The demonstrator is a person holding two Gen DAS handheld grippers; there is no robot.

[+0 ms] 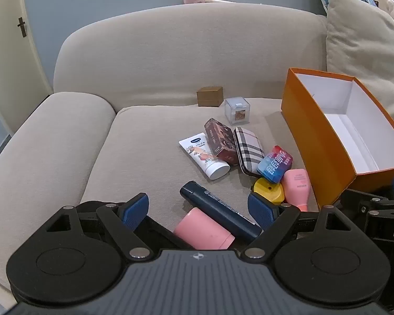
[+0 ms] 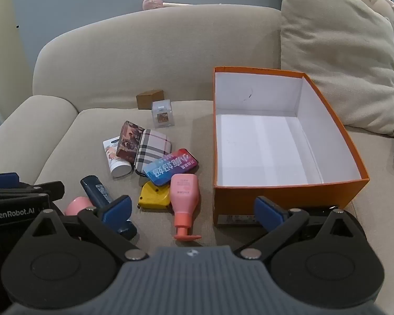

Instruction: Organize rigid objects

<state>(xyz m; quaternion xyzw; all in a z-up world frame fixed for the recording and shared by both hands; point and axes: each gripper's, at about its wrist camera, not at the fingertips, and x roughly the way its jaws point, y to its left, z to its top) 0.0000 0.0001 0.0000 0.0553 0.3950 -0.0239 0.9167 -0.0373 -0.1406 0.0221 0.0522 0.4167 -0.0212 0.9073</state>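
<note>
- Sitting on a beige sofa (image 2: 155, 42), an orange box (image 2: 283, 191) with a white inside stands open-topped, holding nothing visible.
- Left of the box, on the seat cushion, lies a loose pile: a white tube (image 1: 206, 157), a brown carton (image 1: 222, 141), a plaid case (image 1: 249, 148) and a blue-and-red tin (image 1: 275, 164) that rests partly on the plaid case.
- A yellow tape measure (image 2: 155, 195) lies touching a pink pump bottle (image 2: 183, 199), which lies flat with its pump toward the camera.
- Nearer the front, a dark blue bottle (image 1: 220, 208) lies across a pink cylinder (image 1: 203, 229).
- Farther back, by the backrest, a small brown box (image 1: 210, 96) and a clear cube (image 1: 237, 111) stand just beside each other.
- The left gripper (image 1: 198, 208) hangs over the dark blue bottle and pink cylinder, fingers spread wide, gripping nothing.
- The right gripper (image 2: 193, 211) sits low between the pile and the orange box, fingers spread wide, nothing held.
- A cushion (image 2: 338, 60) leans behind the orange box.
</note>
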